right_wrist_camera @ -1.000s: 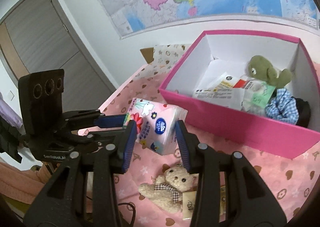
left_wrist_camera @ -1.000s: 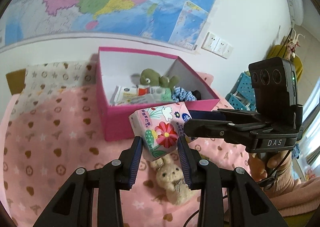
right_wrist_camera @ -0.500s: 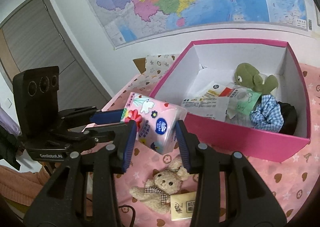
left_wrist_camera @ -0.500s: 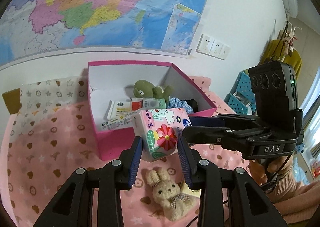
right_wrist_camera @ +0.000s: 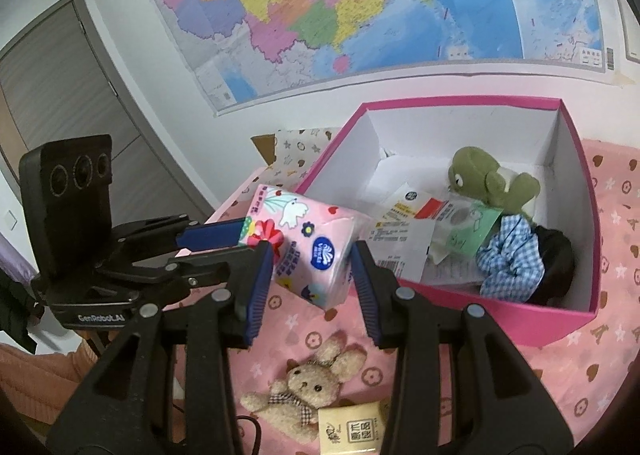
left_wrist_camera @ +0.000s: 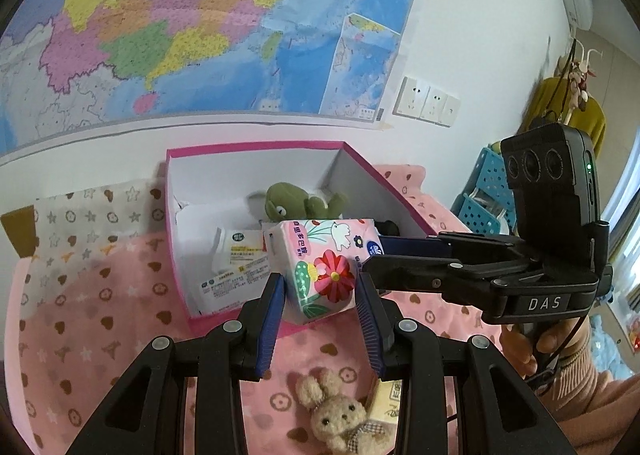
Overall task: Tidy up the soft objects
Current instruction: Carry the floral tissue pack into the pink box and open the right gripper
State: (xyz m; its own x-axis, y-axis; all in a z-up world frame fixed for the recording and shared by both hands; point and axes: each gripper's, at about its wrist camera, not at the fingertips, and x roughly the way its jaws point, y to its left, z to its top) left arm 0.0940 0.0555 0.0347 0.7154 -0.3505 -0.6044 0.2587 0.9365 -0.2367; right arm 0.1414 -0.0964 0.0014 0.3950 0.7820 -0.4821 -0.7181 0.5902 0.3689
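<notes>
Left wrist view: left tool clamped on the lower end of a pink flowered tissue pack, blue pads pressing both sides; right tool reaching in from the right, closed on the far end of the same pack. Pack held in the air, tilted, over the near wall of an open pink box. Inside the box: a green plush turtle against the back, flat white packets on the floor. Below the pack, on the pink patterned cover of the desk, a beige plush bunny beside a small yellowish packet. A hand in a pink sleeve gripping the right tool's handle. Right wrist view: right tool closed on the pack, left tool gripping it from the left. Box to the right, holding the turtle, a blue checked cloth, a dark item in the corner and white packets. Bunny and yellowish packet lying on the cover just below the tool. A map on the wall behind.
</notes>
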